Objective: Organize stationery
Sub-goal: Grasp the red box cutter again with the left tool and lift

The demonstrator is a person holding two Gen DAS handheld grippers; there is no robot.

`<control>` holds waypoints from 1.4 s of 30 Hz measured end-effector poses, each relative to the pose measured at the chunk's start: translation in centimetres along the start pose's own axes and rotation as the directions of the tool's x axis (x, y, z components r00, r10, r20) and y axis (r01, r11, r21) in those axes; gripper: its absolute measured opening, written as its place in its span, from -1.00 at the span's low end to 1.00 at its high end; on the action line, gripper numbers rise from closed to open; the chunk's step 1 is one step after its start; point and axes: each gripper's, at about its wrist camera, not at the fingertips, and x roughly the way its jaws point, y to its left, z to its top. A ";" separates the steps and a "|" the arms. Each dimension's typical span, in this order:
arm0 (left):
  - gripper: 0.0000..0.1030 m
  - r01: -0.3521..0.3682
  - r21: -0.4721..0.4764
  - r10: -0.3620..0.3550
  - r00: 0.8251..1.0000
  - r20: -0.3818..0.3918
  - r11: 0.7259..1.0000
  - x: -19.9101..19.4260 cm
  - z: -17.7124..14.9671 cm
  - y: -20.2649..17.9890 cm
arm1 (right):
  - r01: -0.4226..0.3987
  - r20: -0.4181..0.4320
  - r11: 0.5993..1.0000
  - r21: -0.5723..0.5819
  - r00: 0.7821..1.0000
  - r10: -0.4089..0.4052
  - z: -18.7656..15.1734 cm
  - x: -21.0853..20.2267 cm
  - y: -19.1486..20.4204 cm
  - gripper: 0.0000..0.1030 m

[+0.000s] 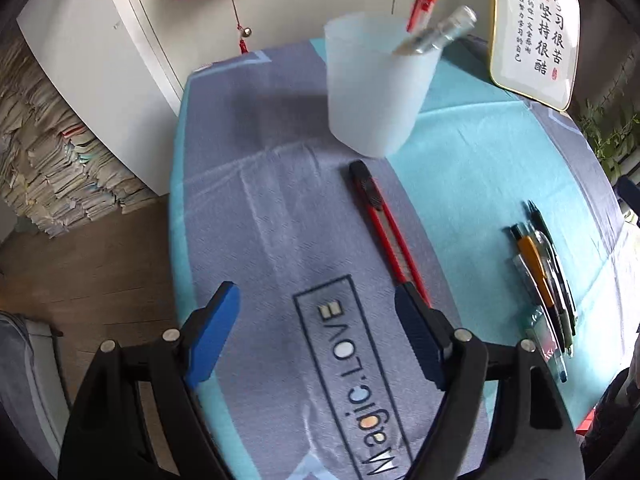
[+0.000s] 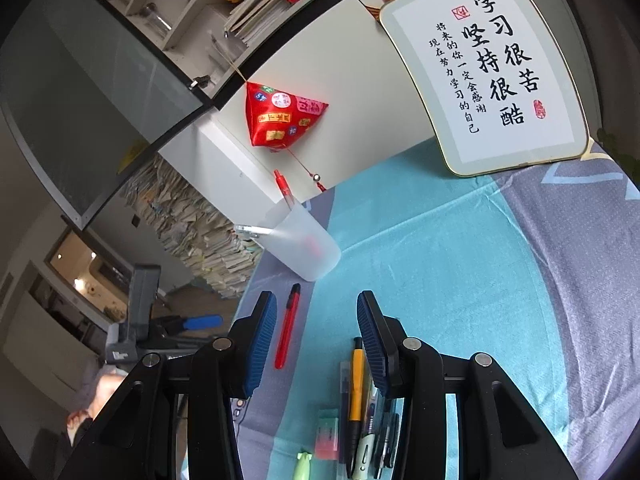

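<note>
- Left gripper [image 1: 318, 332] sits nearest the lens in the left wrist view, its 2 blue-padded fingers spread wide with nothing between them; its right finger [image 1: 420, 340] covers the near end of the red utility knife [image 1: 384, 226].
- Right gripper [image 2: 316, 340] is likewise parted and empty, hovering over the tablecloth [image 2: 460, 280]; its right finger [image 2: 376, 344] hides part of the pen cluster [image 2: 366, 400].
- The 1 utility knife lies flat on the cloth, between the cup and the pens, apart from both.
- The 1 translucent cup [image 1: 378, 84] stands upright toward the far edge, holding 2 pens: 1 red pen [image 1: 424, 4] and 1 clear pen [image 1: 440, 36], both leaning on the rim, lower ends blurred through the wall.
- The pen cluster lies side by side at the right; about 5 pens, exact count unclear since they overlap and run out of frame.
- 1 pink-and-green eraser [image 2: 327, 434] and 1 pale green object [image 2: 305, 465], cut off by the frame's edge, lie left of the pens.
- 1 framed calligraphy board [image 2: 492, 68] stands behind.
</note>
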 end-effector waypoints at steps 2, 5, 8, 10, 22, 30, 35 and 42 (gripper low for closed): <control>0.53 0.016 0.030 -0.016 1.000 0.007 0.999 0.2 -0.7 -1.7 | 0.002 0.001 1.000 0.002 1.000 -0.002 -0.1 -0.2 0.0 -0.18; 0.53 0.056 0.114 -0.055 0.998 -0.015 0.992 0.9 -1.4 -4.6 | 0.002 -0.001 1.000 0.013 1.000 -0.002 -0.2 -0.4 -0.1 -0.18; 0.23 0.091 0.133 -0.088 0.996 -0.028 0.987 1.7 -1.5 -6.2 | -0.010 -0.003 1.000 0.025 1.000 0.010 -0.3 -0.5 -0.3 -0.18; -0.12 0.096 0.124 -0.094 0.995 -0.023 0.988 1.5 -1.2 -6.3 | -0.012 -0.001 1.000 0.028 1.000 0.012 -0.4 -0.7 -0.4 -0.18; -0.76 0.186 0.084 -0.191 0.980 0.059 0.979 -4.3 0.5 -4.3 | -0.016 -0.001 0.996 0.085 1.000 0.016 -1.2 -1.6 -2.4 -0.18; -0.78 0.096 0.077 -0.108 0.979 0.174 0.992 -10.0 3.5 -1.7 | -0.061 0.012 0.990 0.130 0.998 0.059 -1.5 -1.7 -2.6 -0.18; -0.78 0.103 0.054 -0.113 0.964 0.241 0.993 -12.7 4.7 -0.4 | -0.068 0.016 0.988 0.137 0.998 0.067 -1.6 -1.9 -2.5 -0.18; -0.78 0.129 0.014 -0.127 0.938 0.323 0.992 -14.9 8.6 0.4 | -0.065 0.034 0.988 0.144 0.998 0.061 -1.6 -2.6 -2.8 -0.18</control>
